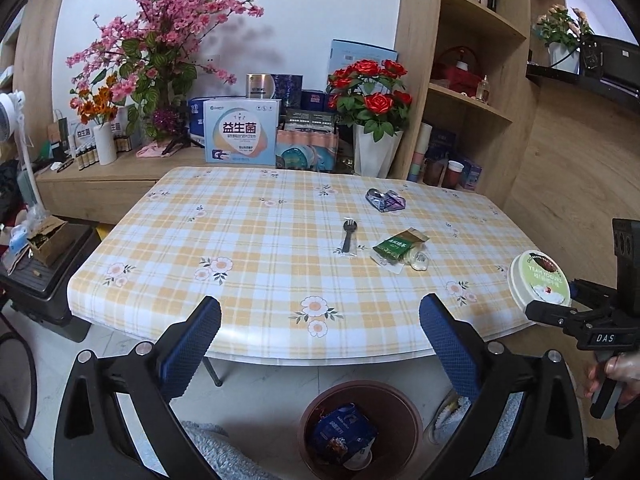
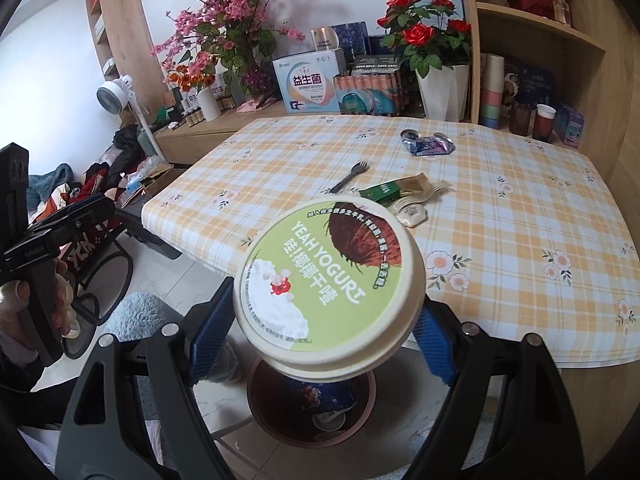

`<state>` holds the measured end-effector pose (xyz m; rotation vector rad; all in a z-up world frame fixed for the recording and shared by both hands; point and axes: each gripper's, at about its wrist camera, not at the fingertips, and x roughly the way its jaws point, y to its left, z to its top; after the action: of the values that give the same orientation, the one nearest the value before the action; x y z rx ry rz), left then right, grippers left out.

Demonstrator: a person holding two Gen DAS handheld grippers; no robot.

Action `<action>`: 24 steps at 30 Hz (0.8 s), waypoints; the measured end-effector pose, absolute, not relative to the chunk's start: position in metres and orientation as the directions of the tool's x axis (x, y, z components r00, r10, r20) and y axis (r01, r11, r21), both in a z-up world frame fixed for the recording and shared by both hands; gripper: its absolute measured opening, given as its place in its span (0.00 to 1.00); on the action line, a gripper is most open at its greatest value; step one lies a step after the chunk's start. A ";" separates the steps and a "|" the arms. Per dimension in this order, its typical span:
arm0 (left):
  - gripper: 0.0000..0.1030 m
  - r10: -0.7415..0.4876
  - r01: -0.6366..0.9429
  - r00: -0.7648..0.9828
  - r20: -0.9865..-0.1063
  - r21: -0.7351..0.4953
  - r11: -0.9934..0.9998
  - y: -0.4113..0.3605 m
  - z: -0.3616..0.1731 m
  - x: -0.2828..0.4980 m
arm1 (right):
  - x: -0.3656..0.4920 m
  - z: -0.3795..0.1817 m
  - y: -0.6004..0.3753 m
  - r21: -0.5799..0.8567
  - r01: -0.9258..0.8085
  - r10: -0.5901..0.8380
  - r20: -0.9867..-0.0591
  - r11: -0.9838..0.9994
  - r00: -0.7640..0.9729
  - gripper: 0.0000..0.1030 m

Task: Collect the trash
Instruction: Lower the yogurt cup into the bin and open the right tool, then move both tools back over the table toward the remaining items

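My right gripper (image 2: 324, 328) is shut on a white yogurt cup with a green lid (image 2: 328, 284), held above a brown trash bin (image 2: 280, 420) on the floor by the table's near edge; the cup also shows in the left wrist view (image 1: 538, 280). My left gripper (image 1: 320, 328) is open and empty above the bin (image 1: 400, 408), which holds a blue wrapper (image 1: 342, 432). On the plaid table (image 1: 240, 240) lie a black fork (image 1: 347, 236), a green tea packet (image 1: 396, 246), a small white sauce cup (image 1: 418, 260) and a crushed blue wrapper (image 1: 385, 200).
Behind the table a low wooden cabinet (image 1: 120, 176) carries boxes, vases and flowers. A shelf unit (image 1: 472, 80) stands at the back right. A fan (image 1: 12, 116), a black stool with a box (image 1: 48, 264) and clutter are on the left floor.
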<state>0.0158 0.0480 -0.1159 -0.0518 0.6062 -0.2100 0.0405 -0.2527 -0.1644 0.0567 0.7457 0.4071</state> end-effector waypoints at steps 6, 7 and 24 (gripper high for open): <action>0.94 -0.193 0.147 0.803 -0.564 -0.127 0.981 0.059 -0.118 0.015 | 0.043 -0.172 -0.240 0.201 -0.365 0.399 -0.668 0.909 0.628 0.79; 0.94 -0.192 0.145 0.800 -0.568 -0.126 0.981 0.059 -0.119 0.016 | 0.043 -0.172 -0.238 0.204 -0.370 0.404 -0.671 0.907 0.622 0.80; 0.94 -0.196 0.150 0.775 -0.601 -0.127 0.981 0.055 -0.132 0.022 | 0.053 -0.179 -0.249 0.190 -0.277 0.329 -0.686 0.942 0.649 0.94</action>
<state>0.0224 0.0552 -0.1317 -0.0730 0.6589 -0.1873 0.0535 -0.2494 -0.1789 0.0697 0.7924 0.3446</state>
